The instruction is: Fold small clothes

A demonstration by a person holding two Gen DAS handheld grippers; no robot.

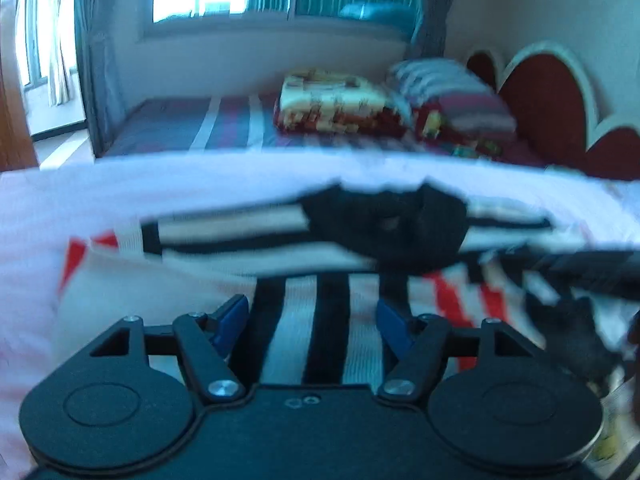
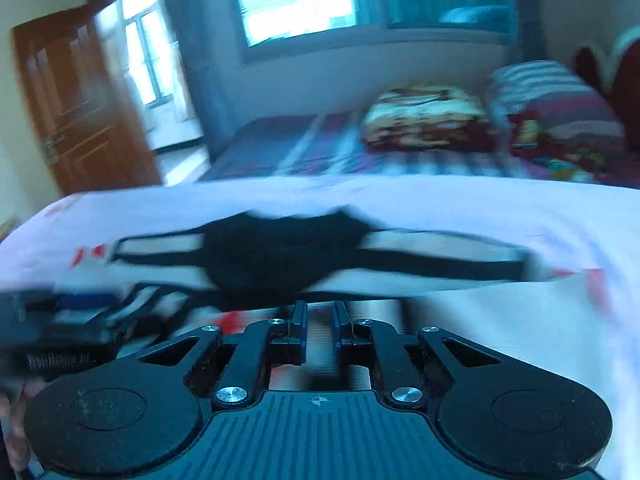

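Note:
A small black-and-white striped garment with red patches and a black collar lies spread on a pale sheet. My left gripper stands open low over its vertical stripes, blue pads wide apart and not pressing the cloth. At the right edge my right gripper shows only as a dark blur over bunched cloth. In the right wrist view the garment and its collar lie just ahead. There my right gripper has its jaws nearly together, seemingly pinching the near edge. My left gripper is blurred at the left.
Behind the sheet stands a bed with a striped cover, a folded patterned blanket, a striped pillow and a red headboard. A window is on the back wall. A wooden door stands at the left.

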